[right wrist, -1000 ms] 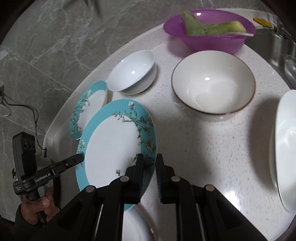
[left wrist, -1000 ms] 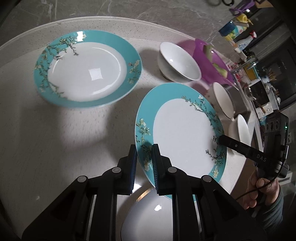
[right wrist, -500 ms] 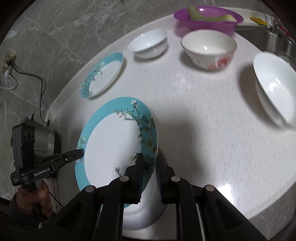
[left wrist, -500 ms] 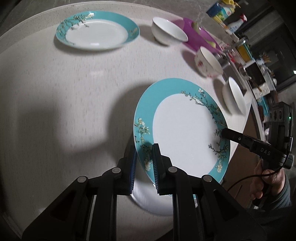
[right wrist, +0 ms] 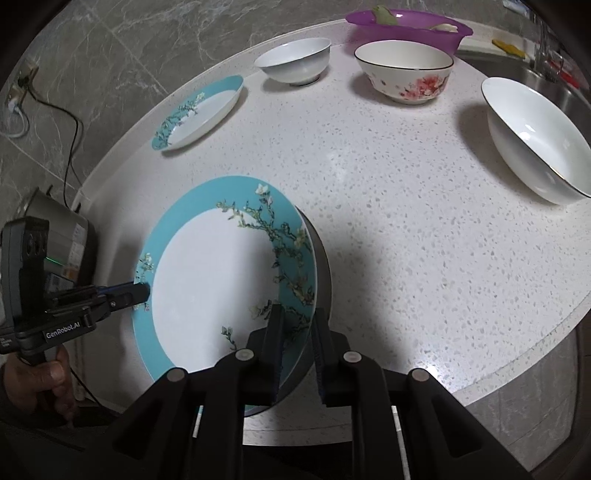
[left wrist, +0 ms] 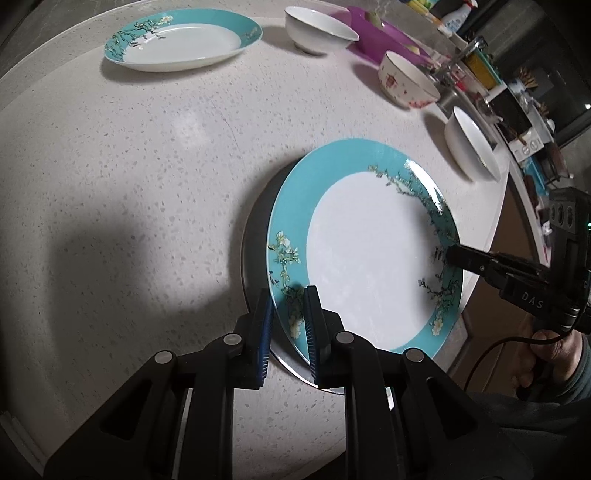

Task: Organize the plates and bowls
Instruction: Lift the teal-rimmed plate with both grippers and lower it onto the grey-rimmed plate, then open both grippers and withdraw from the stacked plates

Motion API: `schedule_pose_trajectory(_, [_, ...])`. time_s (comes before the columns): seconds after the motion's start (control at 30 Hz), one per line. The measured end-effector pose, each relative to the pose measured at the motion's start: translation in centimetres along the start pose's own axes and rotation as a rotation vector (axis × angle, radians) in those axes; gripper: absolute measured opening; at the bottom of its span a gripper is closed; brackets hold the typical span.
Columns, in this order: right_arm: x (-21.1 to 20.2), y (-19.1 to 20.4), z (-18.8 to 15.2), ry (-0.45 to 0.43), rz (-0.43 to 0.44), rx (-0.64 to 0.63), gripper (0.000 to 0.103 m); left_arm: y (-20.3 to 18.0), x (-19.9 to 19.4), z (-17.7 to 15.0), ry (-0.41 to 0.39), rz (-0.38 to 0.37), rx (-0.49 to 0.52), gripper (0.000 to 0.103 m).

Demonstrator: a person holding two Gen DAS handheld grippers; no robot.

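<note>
Both grippers hold a turquoise-rimmed plate with a blossom pattern [left wrist: 369, 251] [right wrist: 218, 280], slightly tilted, near the counter's front edge. My left gripper [left wrist: 288, 299] [right wrist: 142, 291] is shut on its left rim. My right gripper [right wrist: 298, 314] [left wrist: 452, 254] is shut on the opposite rim. A pale dish [left wrist: 255, 258] lies right under the plate and is mostly hidden; whether they touch I cannot tell. A matching turquoise plate [left wrist: 184, 40] [right wrist: 199, 110] rests at the far left.
Along the far side stand a plain white bowl [right wrist: 293, 61], a floral bowl [right wrist: 404, 75] and a purple bowl [right wrist: 406, 26] with food scraps. A wide white bowl [right wrist: 535, 140] sits at the right, beside the sink [right wrist: 546, 77]. A hand grips each handle.
Both grippers carried the plate back from the far dishes toward the counter's front edge. It now sits low over the pale dish.
</note>
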State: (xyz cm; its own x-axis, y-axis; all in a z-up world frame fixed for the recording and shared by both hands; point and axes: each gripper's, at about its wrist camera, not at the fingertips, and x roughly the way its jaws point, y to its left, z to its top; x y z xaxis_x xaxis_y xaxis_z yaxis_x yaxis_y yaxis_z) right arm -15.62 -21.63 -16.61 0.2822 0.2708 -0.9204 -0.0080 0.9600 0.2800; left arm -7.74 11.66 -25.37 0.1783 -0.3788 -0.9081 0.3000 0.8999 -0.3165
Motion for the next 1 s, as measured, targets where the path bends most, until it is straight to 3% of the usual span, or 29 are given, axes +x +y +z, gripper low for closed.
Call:
schedule_pose_trajectory(0.23, [0.5, 1.1, -0.4, -0.008, -0.074, -0.08, 0.019, -0.4, 0.4, 0.2, 0.007, 0.026, 0.025, 0.015])
schedule_pose_trajectory(0.43, [1.0, 3.7, -0.9, -0.013, -0.223, -0.242, 0.015, -0.7, 0.3, 0.4, 0.005, 0.056, 0.05, 0.016])
schedule_pose_trajectory(0.6, [1.2, 4.6, -0.9, -0.009, -0.199, -0.268, 0.013, -0.7, 0.4, 0.6, 0.006, 0.057, 0.062, 0.016])
schedule_pose_trajectory(0.73, [0.2, 4.1, -0.1, -0.055, -0.21, -0.23, 0.013, -0.1, -0.2, 0.8, -0.005, 0.069, 0.045, 0.017])
schedule_pose_trajectory(0.77, [-0.3, 3.8, 0.3, -0.07, -0.198, -0.215, 0.016, 0.2, -0.5, 0.9, -0.015, 0.071, 0.037, 0.019])
schedule_pose_trajectory(0.83, [-1.2, 3.2, 1.4, -0.1, -0.155, -0.176, 0.037, 1.3, -2.2, 1.7, -0.062, 0.054, -0.004, 0.029])
schedule_pose_trajectory(0.9, [-2.0, 2.9, 2.5, -0.14, -0.119, -0.151, 0.069, 2.4, -3.5, 2.7, -0.115, 0.027, -0.044, 0.06])
schedule_pose_trajectory(0.93, [-2.4, 2.8, 3.3, -0.157, -0.085, -0.138, 0.074, 3.2, -4.5, 3.5, -0.16, 0.005, -0.069, 0.081])
schedule_pose_trajectory(1.0, [-2.7, 3.1, 5.5, -0.173, -0.012, -0.124, 0.083, 4.7, -5.9, 5.0, -0.233, -0.044, -0.126, 0.085])
